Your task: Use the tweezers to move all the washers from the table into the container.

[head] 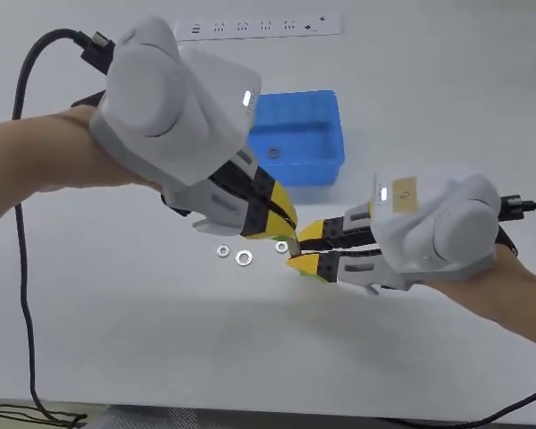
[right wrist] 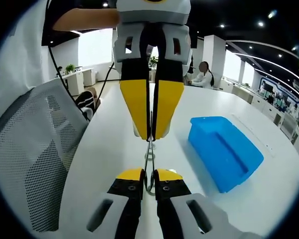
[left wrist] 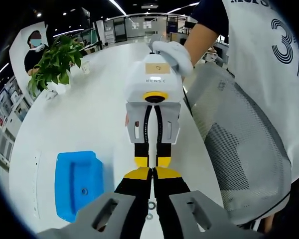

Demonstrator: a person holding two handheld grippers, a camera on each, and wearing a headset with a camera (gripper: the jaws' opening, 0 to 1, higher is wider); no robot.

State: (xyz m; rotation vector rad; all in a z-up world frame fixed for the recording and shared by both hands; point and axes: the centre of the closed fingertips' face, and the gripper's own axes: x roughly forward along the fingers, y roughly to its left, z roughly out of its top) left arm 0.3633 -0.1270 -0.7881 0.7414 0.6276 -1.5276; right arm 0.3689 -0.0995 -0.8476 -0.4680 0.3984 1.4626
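The white table carries the blue container, which has one washer on its floor. In front of the container, the left gripper and right gripper meet nearly tip to tip. Each has its jaws pressed together on the thin metal tweezers, which run straight between them. Three washers lie on the table, on the near side of the container, just beside the gripper tips.
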